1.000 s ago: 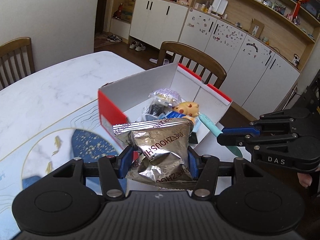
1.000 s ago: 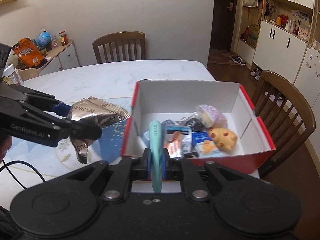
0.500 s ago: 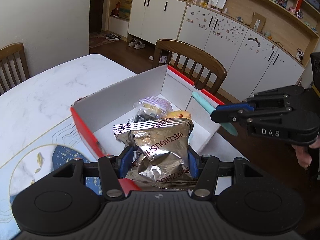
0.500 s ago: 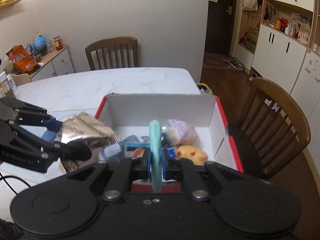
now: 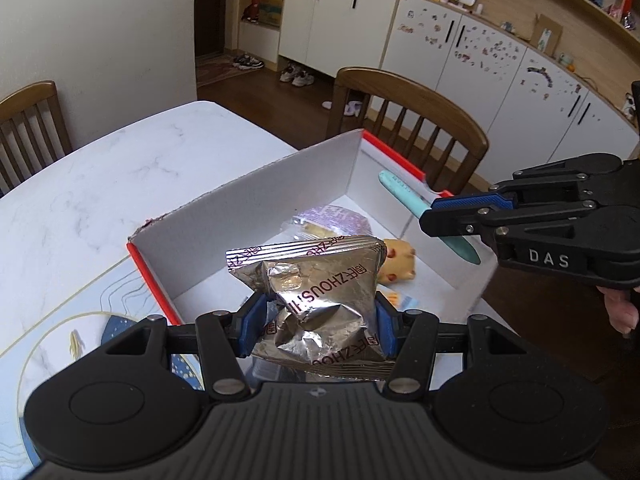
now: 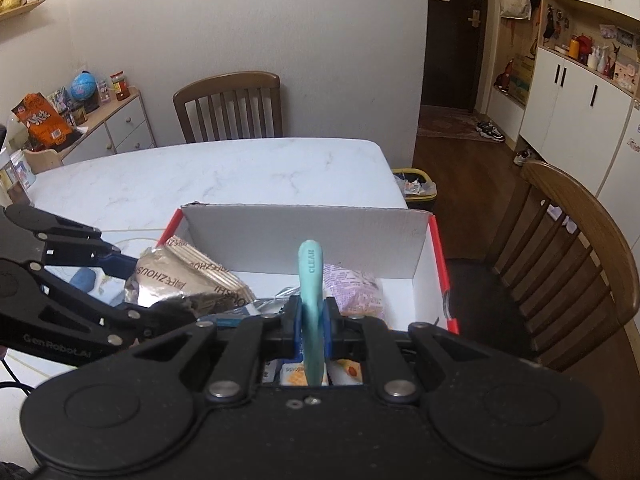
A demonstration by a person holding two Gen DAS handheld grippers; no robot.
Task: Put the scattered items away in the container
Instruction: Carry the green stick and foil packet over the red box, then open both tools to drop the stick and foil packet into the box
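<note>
My left gripper [image 5: 318,322] is shut on a silver foil snack bag [image 5: 316,292] and holds it above the near part of the red-and-white cardboard box [image 5: 248,200]. My right gripper [image 6: 311,330] is shut on a teal tube-shaped item [image 6: 310,292] and holds it over the box [image 6: 308,236]. In the left wrist view the right gripper [image 5: 444,218] comes in from the right with the teal item [image 5: 404,196] over the box's right side. The box holds a purple-wrapped packet [image 6: 352,284], a yellow spotted toy [image 5: 400,268] and other small packets.
The box sits at the edge of a white marble table [image 6: 224,172] with a blue patterned mat [image 5: 60,344]. Wooden chairs stand beyond the box [image 5: 408,108], on its right [image 6: 568,264] and at the far table end [image 6: 230,108]. A small bin [image 6: 416,186] stands on the floor.
Both grippers have moved forward over the box with their items. The foil bag and the teal item now hang over the box interior instead of in front of its near wall.
</note>
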